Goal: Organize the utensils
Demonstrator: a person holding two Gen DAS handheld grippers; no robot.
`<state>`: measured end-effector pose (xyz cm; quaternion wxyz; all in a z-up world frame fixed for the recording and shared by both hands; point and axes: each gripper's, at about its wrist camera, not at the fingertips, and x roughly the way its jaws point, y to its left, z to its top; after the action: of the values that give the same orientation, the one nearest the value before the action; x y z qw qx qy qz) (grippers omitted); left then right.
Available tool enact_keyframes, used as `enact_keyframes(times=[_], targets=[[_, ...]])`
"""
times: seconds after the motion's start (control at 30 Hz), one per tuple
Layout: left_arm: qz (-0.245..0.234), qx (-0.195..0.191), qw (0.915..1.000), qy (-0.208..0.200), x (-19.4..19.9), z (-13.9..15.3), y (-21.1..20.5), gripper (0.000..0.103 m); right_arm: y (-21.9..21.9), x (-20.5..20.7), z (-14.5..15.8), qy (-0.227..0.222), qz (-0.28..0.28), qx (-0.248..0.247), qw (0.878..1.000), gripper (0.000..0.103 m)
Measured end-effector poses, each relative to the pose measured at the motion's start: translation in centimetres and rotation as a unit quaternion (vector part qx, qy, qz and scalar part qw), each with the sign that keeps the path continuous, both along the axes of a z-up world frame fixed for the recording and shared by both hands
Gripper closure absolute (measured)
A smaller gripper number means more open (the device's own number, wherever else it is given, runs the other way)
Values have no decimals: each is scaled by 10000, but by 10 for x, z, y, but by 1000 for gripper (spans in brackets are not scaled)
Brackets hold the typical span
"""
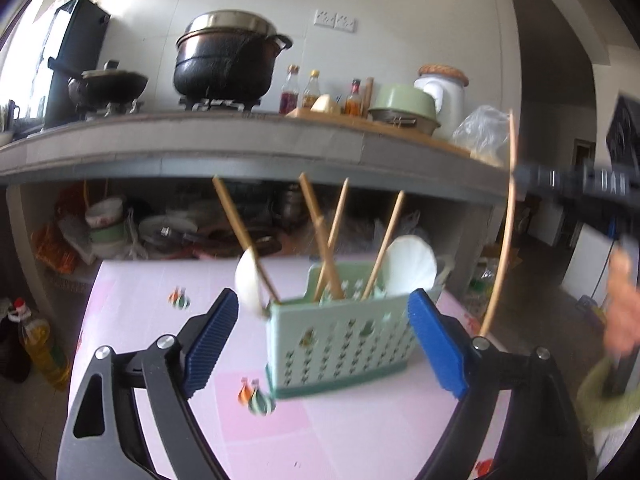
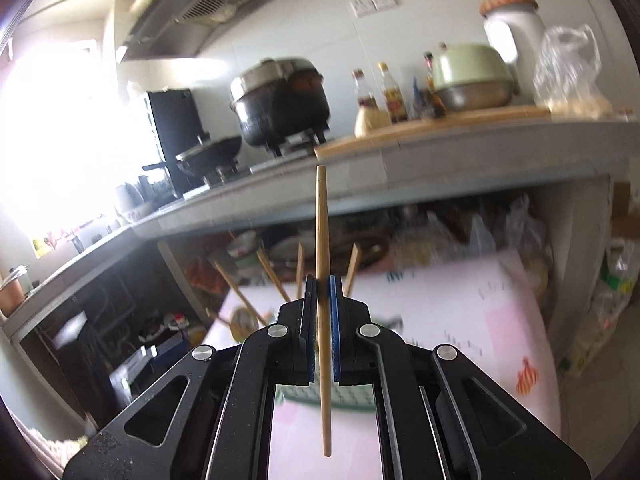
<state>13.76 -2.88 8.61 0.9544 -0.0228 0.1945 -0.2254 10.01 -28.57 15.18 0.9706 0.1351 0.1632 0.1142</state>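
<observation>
Right gripper (image 2: 321,284): its blue pads are closed narrow on one chopstick (image 2: 322,280), pinched near mid-length and held close to upright, which I judge suits a tip-first drop into the holder.
Held chopstick, seen from the left wrist: a thin curved line at 3 o'clock (image 1: 505,232), just beside the holder and not yet in it.
Left gripper (image 1: 323,336): spread wide and holding nothing, with one pad at 9 o'clock and the other at 3 o'clock of the holder; the right pad looks close to the wall, but contact cannot be told. It seems placed to steady the holder against tipping.
Holder (image 1: 340,344): a pale green perforated utensil caddy, upright on the table, dead centre of the left view.
Contents: four wooden chopsticks (image 1: 320,236) lean outward at differing angles, resting on the rim; a white spoon (image 1: 410,268) stands at the 1 o'clock corner, another white spoon (image 1: 249,280) at 10 o'clock.
Table (image 1: 160,320): pink-and-white patterned cover.
Task progress: judged well along, with most utensils stowed and one stick in hand.
Risk: the crossed sticks may block the incoming tip.
Far, 12 o'clock: a grey counter (image 1: 240,136) carries a large black pot (image 1: 224,60), bottles and a green lidded dish (image 1: 404,106).
</observation>
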Motion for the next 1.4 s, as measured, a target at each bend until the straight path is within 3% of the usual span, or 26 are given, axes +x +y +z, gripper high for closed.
enact_keyframes(times=[0.13, 0.33, 0.6, 0.83, 0.9, 1.0, 1.2, 1.3, 1.4], targets=[[133, -97, 9997, 197, -7, -17, 11, 12, 5, 22, 30, -340, 105, -62, 9993, 98], [117, 7, 9997, 210, -12, -29, 17, 7, 16, 64, 45, -537, 47, -29, 9985, 98], [126, -37, 9992, 377, -6, -39, 24, 6, 47, 109, 14, -274, -317, -506, 9978, 98], [174, -20, 9988, 459, -2, -45, 27, 6, 64, 123, -22, 144, -353, -962, 9946, 97], [174, -17, 9988, 459, -3, -46, 27, 6, 64, 120, -26, 224, -355, -983, 9943, 91], [171, 7, 9990, 425, -5, -45, 26, 6, 62, 110, -27, 234, -344, -983, 9943, 70], [231, 57, 9991, 365, -9, -40, 23, 6, 51, 78, -15, -17, -560, -884, 9945, 56], [237, 2, 9990, 390, -11, -37, 23, 6, 43, 50, -12, -162, -683, -659, 9954, 46], [263, -33, 9984, 501, -11, -37, 25, 6, 39, 26, -20, -60, -873, -283, 9958, 44]])
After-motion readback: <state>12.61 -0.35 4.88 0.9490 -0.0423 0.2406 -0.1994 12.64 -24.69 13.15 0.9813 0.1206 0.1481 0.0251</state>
